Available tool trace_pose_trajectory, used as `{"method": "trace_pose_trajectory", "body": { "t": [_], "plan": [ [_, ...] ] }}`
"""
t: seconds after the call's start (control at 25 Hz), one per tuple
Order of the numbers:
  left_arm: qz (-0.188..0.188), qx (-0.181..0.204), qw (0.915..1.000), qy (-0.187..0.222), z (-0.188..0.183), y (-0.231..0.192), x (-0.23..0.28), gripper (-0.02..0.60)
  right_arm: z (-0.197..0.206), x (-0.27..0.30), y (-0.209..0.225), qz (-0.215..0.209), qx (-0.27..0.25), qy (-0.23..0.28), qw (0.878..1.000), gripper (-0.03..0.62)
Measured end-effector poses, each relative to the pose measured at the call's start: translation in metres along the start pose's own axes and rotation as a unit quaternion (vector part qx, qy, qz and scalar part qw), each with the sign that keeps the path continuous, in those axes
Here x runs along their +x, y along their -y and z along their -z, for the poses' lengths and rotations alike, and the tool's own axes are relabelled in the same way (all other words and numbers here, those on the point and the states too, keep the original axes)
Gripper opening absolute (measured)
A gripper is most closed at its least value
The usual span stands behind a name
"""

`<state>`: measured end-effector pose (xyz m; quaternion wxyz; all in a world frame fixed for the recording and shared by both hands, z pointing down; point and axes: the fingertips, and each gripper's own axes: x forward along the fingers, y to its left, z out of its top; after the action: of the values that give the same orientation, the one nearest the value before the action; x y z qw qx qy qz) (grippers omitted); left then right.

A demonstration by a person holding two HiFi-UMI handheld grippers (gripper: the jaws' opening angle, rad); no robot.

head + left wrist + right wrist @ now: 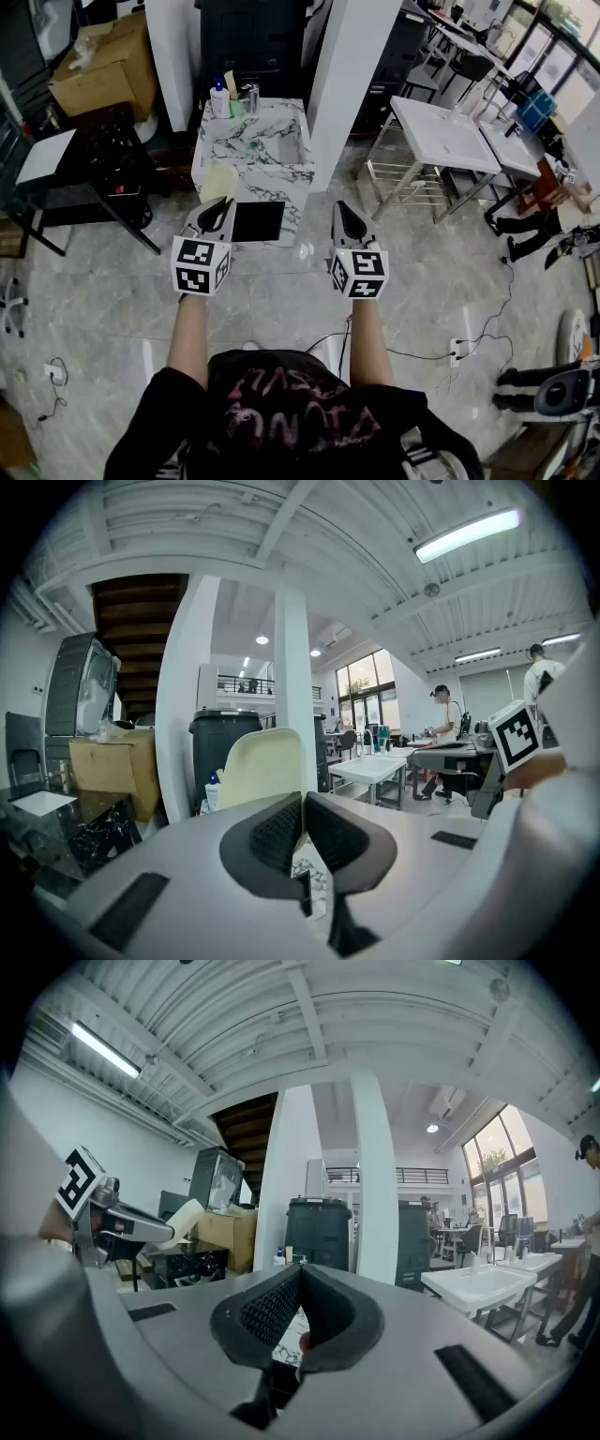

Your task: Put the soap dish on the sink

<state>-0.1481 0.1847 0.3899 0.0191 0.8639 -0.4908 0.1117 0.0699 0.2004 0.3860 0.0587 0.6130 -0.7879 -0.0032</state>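
Note:
The soap dish (218, 180) is a pale cream, curved piece, and my left gripper (218, 204) is shut on its near edge. It hangs over the front end of the marble sink counter (251, 142). In the left gripper view the soap dish (262, 766) rises just behind the closed jaws of the left gripper (302, 799). My right gripper (343, 208) is level with the left one, to the right of the counter, and is shut with nothing in it. The right gripper view shows the right gripper (300, 1271) with its pads pressed together, and the soap dish (184, 1216) off to the left.
A blue-capped bottle (219, 98) and a faucet (251, 94) stand at the counter's far end. A black panel (258, 221) lies at its near end. A white pillar (349, 75) stands right of the counter, with white basins on metal frames (441, 131) beyond. A black table (94, 164) stands to the left.

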Motion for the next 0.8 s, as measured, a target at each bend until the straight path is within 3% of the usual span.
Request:
{"method": "trace_pose_trajectory", "body": {
  "t": [0.8],
  "plan": [
    [0.019, 0.0, 0.9998, -0.008, 0.016, -0.01, -0.013, 0.029, 0.014, 0.0, -0.045, -0.013, -0.031, -0.019, 0.999, 0.012]
  ]
}}
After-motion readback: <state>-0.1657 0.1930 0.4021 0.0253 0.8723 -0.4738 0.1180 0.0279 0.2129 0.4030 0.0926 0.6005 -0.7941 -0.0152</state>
